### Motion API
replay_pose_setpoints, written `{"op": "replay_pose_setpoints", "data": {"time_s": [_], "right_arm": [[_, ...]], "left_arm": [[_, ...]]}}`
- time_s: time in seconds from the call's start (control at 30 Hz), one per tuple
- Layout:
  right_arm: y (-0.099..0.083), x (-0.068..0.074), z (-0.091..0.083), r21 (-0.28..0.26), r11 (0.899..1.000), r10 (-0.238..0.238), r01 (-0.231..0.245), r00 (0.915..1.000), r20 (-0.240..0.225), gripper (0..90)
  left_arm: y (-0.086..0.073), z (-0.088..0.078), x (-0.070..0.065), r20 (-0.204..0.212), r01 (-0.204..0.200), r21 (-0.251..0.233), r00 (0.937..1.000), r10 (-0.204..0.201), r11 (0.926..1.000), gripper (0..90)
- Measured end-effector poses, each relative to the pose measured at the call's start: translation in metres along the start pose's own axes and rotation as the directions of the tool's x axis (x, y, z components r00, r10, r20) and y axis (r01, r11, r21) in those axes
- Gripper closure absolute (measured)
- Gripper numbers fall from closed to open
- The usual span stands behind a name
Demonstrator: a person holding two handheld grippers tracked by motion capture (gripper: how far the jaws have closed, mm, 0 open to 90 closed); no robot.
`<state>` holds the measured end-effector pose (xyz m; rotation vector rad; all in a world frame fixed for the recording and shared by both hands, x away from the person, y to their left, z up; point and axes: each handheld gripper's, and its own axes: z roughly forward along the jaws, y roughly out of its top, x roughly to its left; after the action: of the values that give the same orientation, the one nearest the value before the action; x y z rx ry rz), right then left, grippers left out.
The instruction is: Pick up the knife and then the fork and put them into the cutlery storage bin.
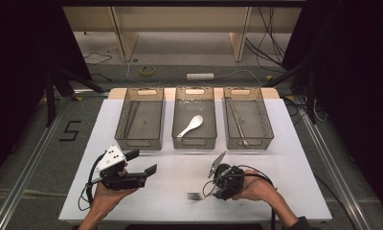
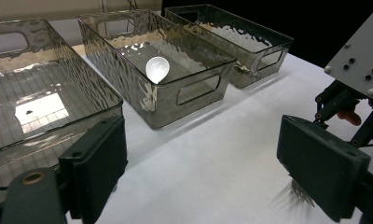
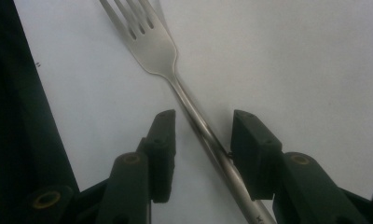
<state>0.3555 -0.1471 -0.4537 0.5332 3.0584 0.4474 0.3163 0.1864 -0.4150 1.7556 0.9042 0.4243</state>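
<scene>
The shiny metal fork [image 3: 152,42] lies flat on the white surface [image 1: 170,172], near the front edge. The right gripper [image 3: 201,140] is over its handle, with the fingers [image 3: 162,140] on both sides; one pad touches the handle, the other stands a little apart, so the fork is not clamped. The left gripper [image 1: 141,163] waits just above the surface, its fingers wide apart and empty.

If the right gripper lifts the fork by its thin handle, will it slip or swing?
The fork looks like polished metal, so probably stiff but slippery. Its handle lies slanted between the right gripper's fingers, so it may pivot, tines dipping.
</scene>
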Motion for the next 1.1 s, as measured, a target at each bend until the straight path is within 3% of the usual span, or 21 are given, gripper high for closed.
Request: {"op": "replay_pose_setpoints", "data": {"time_s": [0.33,0.63,0.83,1.1], "right_arm": [[0.0002,0.0000,0.0042,0.025,1.000,0.000,0.000,0.9999,0.016,68.3],[0.0004,0.0025,0.0050,0.032,0.999,-0.024,0.023,0.9991,0.035,69.4],[0.0018,0.0038,0.0049,0.056,0.996,-0.066,0.063,0.9968,0.045,70.9],[0.0040,0.0063,0.0056,0.073,0.994,-0.083,0.080,0.9959,0.037,77.8]], "left_arm": [[0.0000,-0.0001,-0.0001,0.000,-0.001,0.000,1.0000,0.001,1.0000,15.4],[0.0000,0.0001,-0.0004,0.000,0.000,0.002,1.0000,0.000,1.0000,15.5],[-0.0001,0.0004,-0.0004,-0.001,0.001,0.002,1.0000,-0.001,1.0000,15.4],[0.0000,0.0003,-0.0006,-0.001,0.000,0.003,1.0000,0.000,1.0000,15.4]]}}
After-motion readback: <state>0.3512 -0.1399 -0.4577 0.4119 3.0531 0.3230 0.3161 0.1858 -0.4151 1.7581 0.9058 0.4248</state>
